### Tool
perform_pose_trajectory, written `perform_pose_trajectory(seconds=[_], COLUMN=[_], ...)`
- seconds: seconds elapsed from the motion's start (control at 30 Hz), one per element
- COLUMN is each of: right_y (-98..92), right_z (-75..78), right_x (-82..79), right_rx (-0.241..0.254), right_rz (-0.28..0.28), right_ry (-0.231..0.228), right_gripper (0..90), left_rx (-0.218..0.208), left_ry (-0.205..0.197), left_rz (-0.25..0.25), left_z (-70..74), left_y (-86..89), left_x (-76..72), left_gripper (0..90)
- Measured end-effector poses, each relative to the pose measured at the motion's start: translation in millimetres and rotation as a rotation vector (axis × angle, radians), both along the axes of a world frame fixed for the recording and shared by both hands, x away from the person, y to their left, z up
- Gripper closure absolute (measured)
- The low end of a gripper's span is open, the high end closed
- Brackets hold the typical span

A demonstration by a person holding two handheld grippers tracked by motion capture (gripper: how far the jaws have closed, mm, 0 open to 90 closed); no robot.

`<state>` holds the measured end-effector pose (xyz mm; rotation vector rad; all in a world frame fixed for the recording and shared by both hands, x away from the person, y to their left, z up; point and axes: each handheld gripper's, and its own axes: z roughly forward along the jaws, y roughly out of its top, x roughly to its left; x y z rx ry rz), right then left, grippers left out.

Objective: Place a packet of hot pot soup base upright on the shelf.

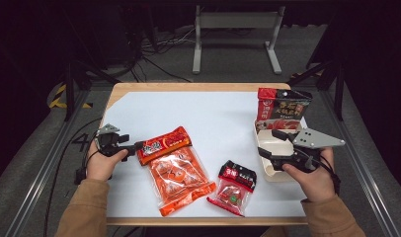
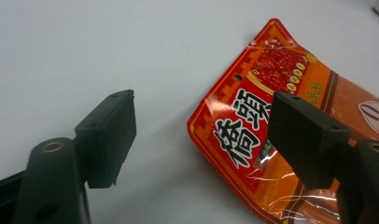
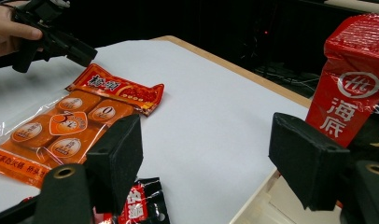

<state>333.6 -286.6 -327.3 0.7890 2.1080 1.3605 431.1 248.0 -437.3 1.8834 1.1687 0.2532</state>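
Three snack packets are lying or standing on the table: one orange packet (image 1: pixel 175 170), one small black-and-red packet (image 1: pixel 234 186), one tall red-and-black packet (image 1: pixel 282 109). One beige tray (image 1: pixel 268 148) is sitting there, and two grippers are hovering.

Lit evenly from overhead; white table top (image 1: pixel 198 113) bright, room around it nearly black. Soft, short shadows under the orange packet (image 1: pixel 176 173) and the small red-black packet (image 1: pixel 235 185). Glare streaks on the orange packet's clear film (image 2: pixel 290 186) in the left gripper view. Near jaws slightly soft in both gripper views; red box (image 3: pixel 355 79) a bit blurred. High view low-res, grainy in the dark corners.
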Motion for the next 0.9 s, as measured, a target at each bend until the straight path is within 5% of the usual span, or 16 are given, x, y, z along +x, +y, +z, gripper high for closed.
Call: perform_pose_trajectory(seconds=[0.47,0.67,0.7,0.9], right_y=[0.6,1.6,1.9,1.9], right_z=[-1.0,-3.5,-3.8,-5.9], right_x=[0.3,1.9,2.1,3.9], right_rx=[-0.006,-0.011,-0.011,-0.011], right_rz=[0.000,0.000,-0.001,-0.003], right_ry=[0.003,0.014,0.016,0.026], right_gripper=[26.4,25.7,25.6,25.3], left_rx=[0.023,0.025,0.052,0.030], left_ry=[0.126,0.142,0.129,0.130], left_rz=[-0.071,-0.104,-0.103,-0.125], left_z=[-13.1,-13.8,-13.5,-13.8], left_y=[-11.1,-16.7,-17.7,-21.0], left_x=[3.4,2.8,2.6,1.9], left_gripper=[42.4,51.6,52.8,75.3])
